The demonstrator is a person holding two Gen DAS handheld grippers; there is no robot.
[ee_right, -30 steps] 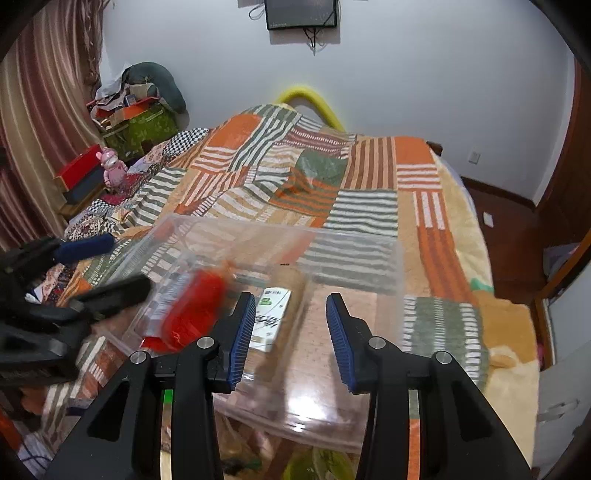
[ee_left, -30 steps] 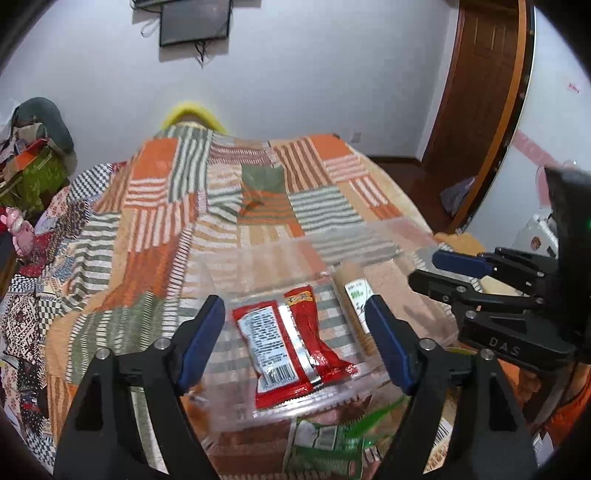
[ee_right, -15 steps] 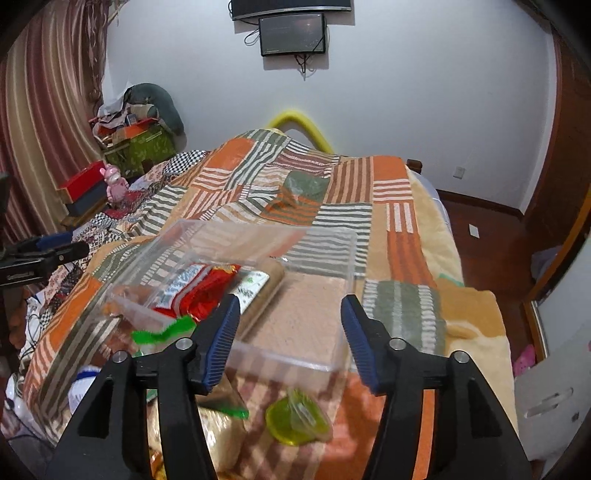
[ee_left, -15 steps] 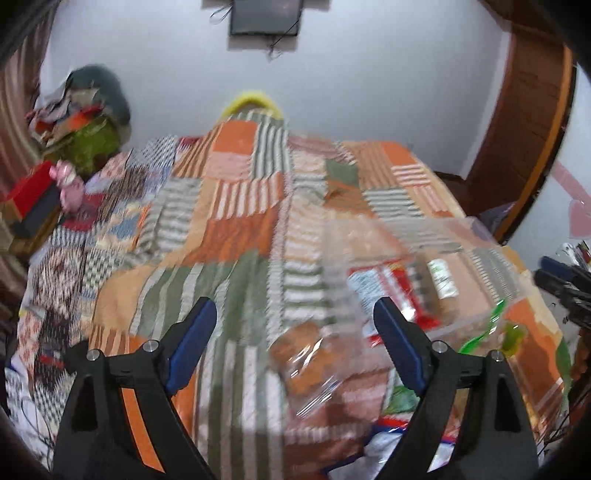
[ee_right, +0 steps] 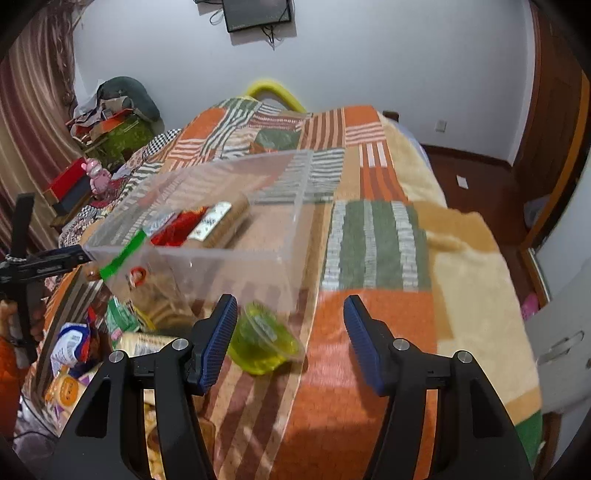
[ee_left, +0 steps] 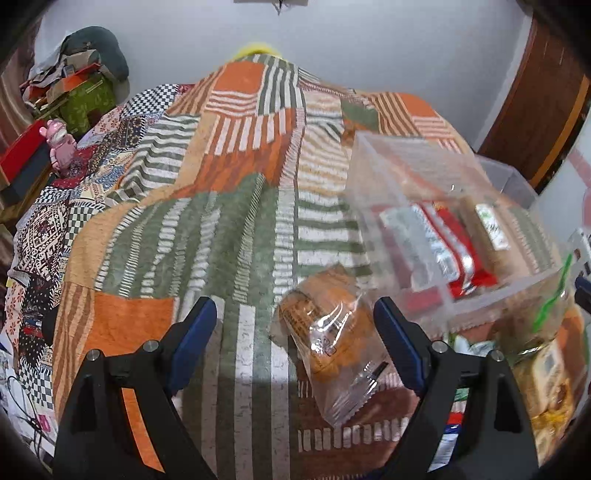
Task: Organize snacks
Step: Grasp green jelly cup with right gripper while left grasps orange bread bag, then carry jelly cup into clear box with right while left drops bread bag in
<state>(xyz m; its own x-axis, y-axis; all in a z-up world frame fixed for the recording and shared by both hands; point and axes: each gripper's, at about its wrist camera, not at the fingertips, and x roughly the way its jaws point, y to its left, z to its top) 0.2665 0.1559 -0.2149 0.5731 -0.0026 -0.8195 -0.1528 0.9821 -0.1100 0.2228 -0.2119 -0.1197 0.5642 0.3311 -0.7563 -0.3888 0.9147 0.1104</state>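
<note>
A clear plastic box stands on the patchwork bed and holds red snack packets and a brown biscuit roll. My left gripper is open over a clear-wrapped orange pastry lying just left of the box. My right gripper is open and empty above a green jelly cup in front of the box. Loose snacks lie in a pile at the box's near left.
The patchwork quilt covers the bed. A red box and pink toy sit on the left side. The bed's right edge drops to a wooden floor. A screen hangs on the far wall.
Both grippers have pulled back from the box. The left one swung left, now over the wrapped pastry. The right one moved right and back, now over the jelly cup.
</note>
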